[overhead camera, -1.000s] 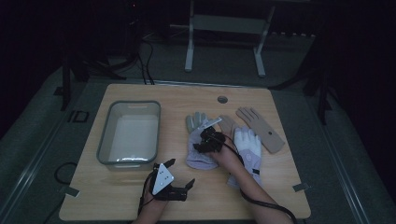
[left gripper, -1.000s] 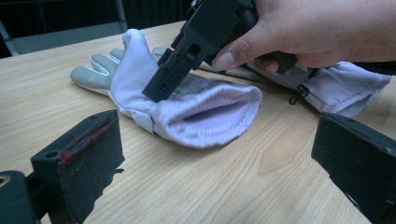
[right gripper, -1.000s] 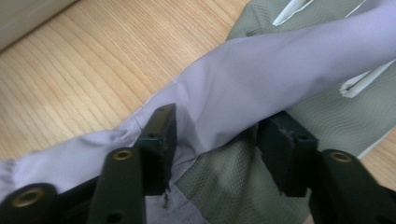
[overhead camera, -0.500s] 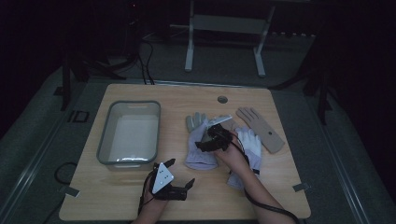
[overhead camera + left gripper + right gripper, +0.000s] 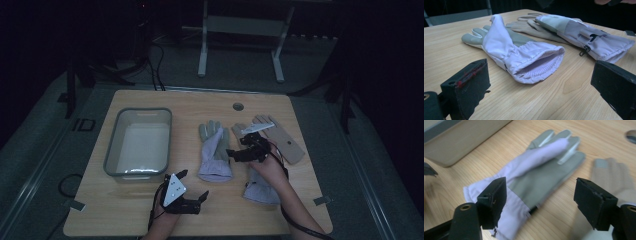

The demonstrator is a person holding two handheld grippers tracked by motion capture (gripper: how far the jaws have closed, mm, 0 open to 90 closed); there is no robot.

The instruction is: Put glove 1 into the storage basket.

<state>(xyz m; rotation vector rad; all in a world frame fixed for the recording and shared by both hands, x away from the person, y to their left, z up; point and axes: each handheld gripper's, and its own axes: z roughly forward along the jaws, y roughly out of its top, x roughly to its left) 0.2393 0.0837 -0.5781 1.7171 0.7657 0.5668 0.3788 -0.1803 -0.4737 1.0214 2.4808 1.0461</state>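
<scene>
Table (image 5: 310, 210): light wood, dim room. A clear bin (image 5: 112, 150) sits on its left half and three gloves lie on the right half. The work in hand reads as picking up the lilac glove (image 5: 215, 152) that lies flat at the centre of the table, fingers pointing away from you, open cuff toward you.

A second lilac glove (image 5: 260, 187) lies just to its right, partly under your right forearm, and a tan glove (image 5: 280, 137) lies beyond that one, at the far right. In the left gripper view the two lilac gloves (image 5: 524, 55) (image 5: 584, 37) lie near each other but apart at the cuffs, so you can take one alone.

Right gripper (image 5: 246, 152): low over the table just right of the centre glove, jaws spread wide with nothing between them. The right gripper view looks along the glove (image 5: 536, 172) from the cuff side, its grey palm panel up. Judgement: bring the jaws down across the cuff or the wrist panel, not the fingers; the fabric is limp and a fingertip pinch would let the rest trail. Bite both layers and press lightly into the wood before closing.

Left gripper (image 5: 192, 192): near the front edge, jaws released and empty, facing the cuff opening. Keep it clear, or use it to pin the cuff if the cloth slides.
</scene>
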